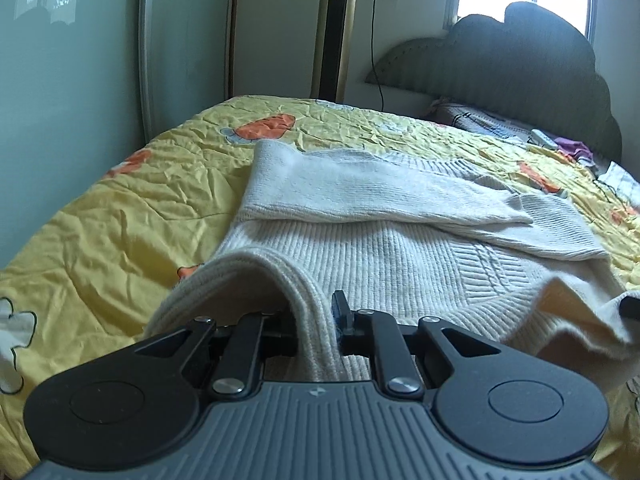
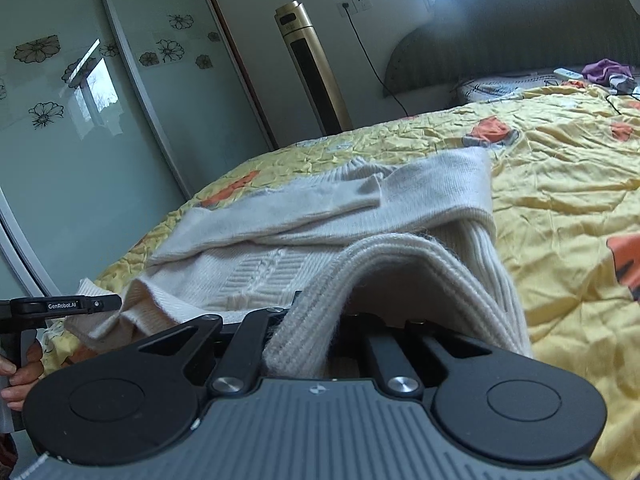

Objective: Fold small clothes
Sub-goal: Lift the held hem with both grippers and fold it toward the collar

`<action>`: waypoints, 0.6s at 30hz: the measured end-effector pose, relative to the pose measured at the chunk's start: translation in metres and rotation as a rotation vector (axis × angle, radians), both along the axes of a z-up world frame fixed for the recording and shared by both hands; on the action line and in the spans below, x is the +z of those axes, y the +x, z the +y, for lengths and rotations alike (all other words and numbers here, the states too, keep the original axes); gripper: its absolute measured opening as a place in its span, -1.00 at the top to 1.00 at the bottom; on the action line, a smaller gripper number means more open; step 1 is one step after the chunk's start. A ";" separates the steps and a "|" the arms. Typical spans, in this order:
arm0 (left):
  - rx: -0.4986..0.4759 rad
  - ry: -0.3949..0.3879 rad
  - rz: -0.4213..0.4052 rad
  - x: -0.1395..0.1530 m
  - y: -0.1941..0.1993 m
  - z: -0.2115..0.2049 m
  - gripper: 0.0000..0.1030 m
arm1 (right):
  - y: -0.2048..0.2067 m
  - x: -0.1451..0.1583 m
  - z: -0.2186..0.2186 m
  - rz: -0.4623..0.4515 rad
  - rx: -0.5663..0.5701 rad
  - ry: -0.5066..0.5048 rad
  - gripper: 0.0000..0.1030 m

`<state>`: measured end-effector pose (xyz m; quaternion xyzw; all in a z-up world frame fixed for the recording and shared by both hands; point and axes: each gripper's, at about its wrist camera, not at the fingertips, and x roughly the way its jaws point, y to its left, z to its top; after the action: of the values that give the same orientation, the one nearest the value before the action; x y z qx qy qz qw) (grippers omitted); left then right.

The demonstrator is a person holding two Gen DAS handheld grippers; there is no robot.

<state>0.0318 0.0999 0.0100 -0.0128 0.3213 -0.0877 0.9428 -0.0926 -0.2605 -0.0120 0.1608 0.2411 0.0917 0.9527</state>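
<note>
A cream knit sweater (image 1: 400, 256) lies on the yellow bedspread (image 1: 120, 208), both sleeves folded across its body. My left gripper (image 1: 316, 320) is shut on the sweater's near ribbed hem at the left corner, lifted off the bed. My right gripper (image 2: 316, 320) is shut on the same hem at the right corner of the sweater (image 2: 280, 216), the fabric arching over its fingers. The left gripper (image 2: 64, 306) also shows at the far left of the right wrist view. The right gripper's tip (image 1: 630, 308) peeks in at the right edge of the left wrist view.
A gold tower fan (image 1: 334, 32) stands by the wall past the bed. A dark headboard (image 1: 520, 68) is at the back right, with pillows and small clutter (image 1: 560, 144) below it. Glass wardrobe doors (image 2: 80, 120) run along the left side.
</note>
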 end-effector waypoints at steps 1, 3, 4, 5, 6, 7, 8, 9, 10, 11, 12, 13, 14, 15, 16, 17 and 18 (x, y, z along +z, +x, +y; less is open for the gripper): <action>0.000 0.005 0.001 0.000 0.001 -0.001 0.71 | 0.002 0.000 0.000 -0.001 -0.001 -0.002 0.82; 0.002 0.017 0.001 0.000 0.004 -0.002 0.71 | 0.006 0.000 -0.001 -0.003 -0.003 -0.006 0.82; 0.003 0.022 0.001 0.000 0.005 -0.002 0.71 | 0.007 0.000 0.000 -0.006 -0.005 -0.010 0.82; 0.003 0.027 0.000 0.000 0.006 -0.003 0.71 | 0.008 0.000 0.000 -0.009 -0.006 -0.016 0.82; 0.004 0.032 -0.001 0.001 0.007 -0.004 0.71 | 0.009 0.000 0.001 -0.012 -0.008 -0.023 0.82; 0.003 0.036 -0.003 0.001 0.008 -0.004 0.71 | 0.010 0.000 0.003 -0.017 -0.009 -0.031 0.82; 0.003 0.040 -0.004 0.002 0.009 -0.005 0.71 | 0.011 0.000 0.003 -0.020 -0.010 -0.039 0.82; 0.004 0.043 -0.006 0.002 0.010 -0.005 0.71 | 0.012 0.000 0.004 -0.023 -0.010 -0.046 0.82; 0.003 0.047 -0.008 0.003 0.011 -0.006 0.71 | 0.014 0.001 0.005 -0.026 -0.011 -0.053 0.82; 0.003 0.051 -0.011 0.003 0.012 -0.007 0.71 | 0.015 0.001 0.006 -0.029 -0.012 -0.062 0.82; 0.003 0.056 -0.013 0.003 0.013 -0.008 0.71 | 0.016 0.002 0.007 -0.033 -0.012 -0.071 0.82; 0.003 0.060 -0.014 0.003 0.015 -0.008 0.71 | 0.017 0.003 0.008 -0.036 -0.011 -0.081 0.82; 0.003 0.065 -0.015 0.003 0.016 -0.009 0.71 | 0.018 0.003 0.009 -0.041 -0.012 -0.090 0.82; 0.003 0.071 -0.014 0.003 0.018 -0.010 0.71 | 0.019 0.004 0.009 -0.045 -0.012 -0.096 0.82; 0.003 0.076 -0.013 0.003 0.020 -0.011 0.71 | 0.020 0.004 0.010 -0.047 -0.012 -0.102 0.82; 0.002 0.082 -0.011 0.003 0.021 -0.012 0.71 | 0.022 0.005 0.010 -0.050 -0.012 -0.107 0.82; 0.003 0.085 -0.011 0.003 0.022 -0.012 0.71 | 0.023 0.005 0.010 -0.052 -0.012 -0.110 0.82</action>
<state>0.0542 0.0881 0.0127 0.0272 0.3195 -0.0728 0.9444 -0.0697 -0.2502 -0.0073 0.1072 0.2201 0.0765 0.9665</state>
